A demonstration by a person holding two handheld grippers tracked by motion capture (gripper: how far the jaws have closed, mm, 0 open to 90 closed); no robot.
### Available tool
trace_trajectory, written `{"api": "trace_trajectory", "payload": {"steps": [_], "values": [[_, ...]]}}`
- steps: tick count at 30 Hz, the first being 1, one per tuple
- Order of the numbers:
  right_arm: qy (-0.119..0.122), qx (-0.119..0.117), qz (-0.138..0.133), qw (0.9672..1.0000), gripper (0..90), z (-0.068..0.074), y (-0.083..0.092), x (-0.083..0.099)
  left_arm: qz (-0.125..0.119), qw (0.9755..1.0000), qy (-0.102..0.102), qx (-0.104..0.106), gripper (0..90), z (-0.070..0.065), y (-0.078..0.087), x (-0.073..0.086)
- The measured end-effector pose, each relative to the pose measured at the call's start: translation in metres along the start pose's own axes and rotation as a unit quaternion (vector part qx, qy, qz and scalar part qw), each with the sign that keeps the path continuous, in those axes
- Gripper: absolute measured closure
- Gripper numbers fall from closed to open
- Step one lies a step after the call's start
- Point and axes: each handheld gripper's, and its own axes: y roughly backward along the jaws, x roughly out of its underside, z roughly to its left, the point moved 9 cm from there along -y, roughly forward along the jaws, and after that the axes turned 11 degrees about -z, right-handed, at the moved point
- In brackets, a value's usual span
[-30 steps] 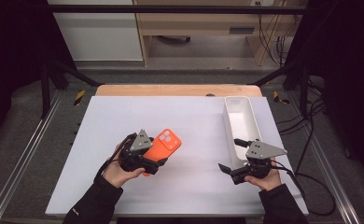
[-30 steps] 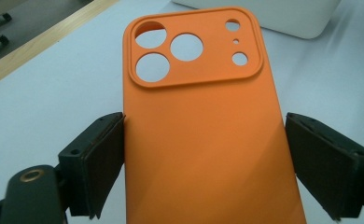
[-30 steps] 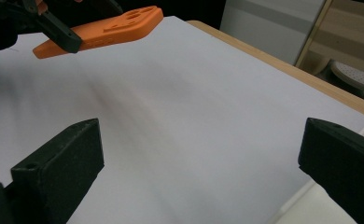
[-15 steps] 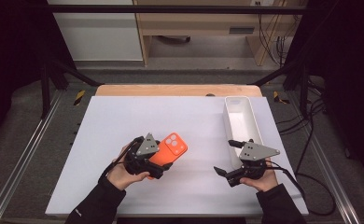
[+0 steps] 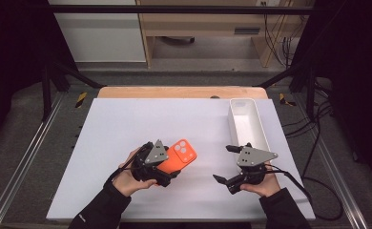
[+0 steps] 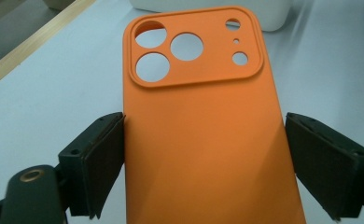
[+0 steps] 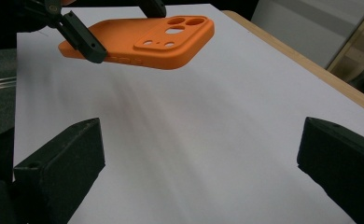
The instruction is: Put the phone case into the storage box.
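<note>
White table (image 5: 127, 124), orange phone case (image 5: 180, 155) in left gripper (image 5: 167, 174)

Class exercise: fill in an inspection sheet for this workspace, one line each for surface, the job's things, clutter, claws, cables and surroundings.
Surface: white table top, wooden edge at the far side.
Job's things: orange phone case, camera cutouts up, lifted off the table.
Clutter: empty white tray at the far right of the table.
Claws: left claw shut on the phone case across its long sides; right claw open, nothing between its jaws.
Cables: one trails from the right claw off the table's right edge.
Surroundings: metal frame rails, grey floor, wooden furniture beyond.
</note>
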Motion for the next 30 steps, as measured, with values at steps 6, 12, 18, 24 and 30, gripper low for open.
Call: {"api": "trace_trajectory", "payload": {"steps": [6,12,18,24,30], "values": [[0.01,-0.011,0.002,0.9999,1.3,0.005,-0.004,-0.003,0.001,0.9999,-0.01,0.007,13.7,-0.004,-0.001,-0.001],[0.021,-0.024,0.004,0.9995,1.4,0.011,-0.007,-0.008,0.002,0.9996,-0.024,0.013,13.7,-0.008,-0.003,-0.002],[0.033,-0.04,0.005,0.9986,1.6,0.02,-0.011,-0.014,0.003,0.9991,-0.038,0.017,13.7,-0.012,-0.005,-0.001],[0.042,-0.049,0.015,0.9978,1.8,0.023,-0.013,-0.013,0.002,0.9982,-0.054,0.026,13.6,-0.016,-0.006,-0.003],[0.053,-0.056,0.022,0.9968,1.8,0.025,-0.013,-0.017,0.003,0.9967,-0.074,0.034,13.6,-0.02,-0.007,-0.002]]}}
